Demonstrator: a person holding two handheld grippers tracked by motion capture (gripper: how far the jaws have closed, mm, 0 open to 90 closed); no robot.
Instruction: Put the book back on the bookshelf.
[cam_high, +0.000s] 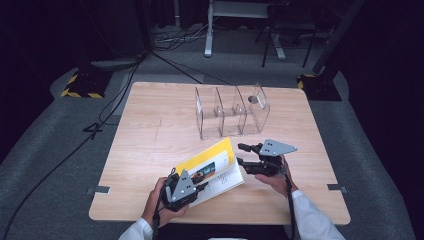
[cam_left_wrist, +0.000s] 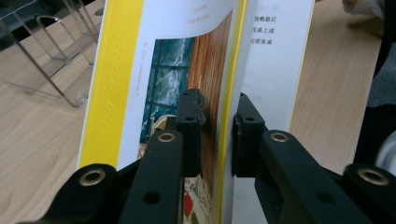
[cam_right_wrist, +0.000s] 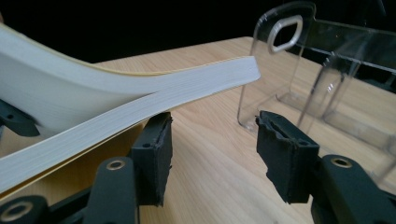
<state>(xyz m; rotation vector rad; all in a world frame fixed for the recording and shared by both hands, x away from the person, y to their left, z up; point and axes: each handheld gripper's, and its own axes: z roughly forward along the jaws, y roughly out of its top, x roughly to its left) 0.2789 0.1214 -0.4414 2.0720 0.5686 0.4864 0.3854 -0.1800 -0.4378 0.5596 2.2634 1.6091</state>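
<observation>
A paperback book (cam_high: 212, 167) with a yellow cover sits tilted near the table's front, its far end raised. My left gripper (cam_high: 202, 186) is shut on the book's near corner. In the left gripper view the jaws (cam_left_wrist: 218, 126) clamp the picture cover (cam_left_wrist: 163, 70), with white printed pages to their right. My right gripper (cam_high: 243, 154) stands open just right of the book. In the right gripper view its jaws (cam_right_wrist: 212, 140) are wide apart with nothing between them. The book's bent page block (cam_right_wrist: 93, 107) hangs above the left jaw.
A clear acrylic holder (cam_high: 232, 112) with three upright compartments stands at the table's back centre, close ahead of the right gripper (cam_right_wrist: 299, 70). The wooden table (cam_high: 150, 130) is bare at the left. Cables, stands and a dark floor surround it.
</observation>
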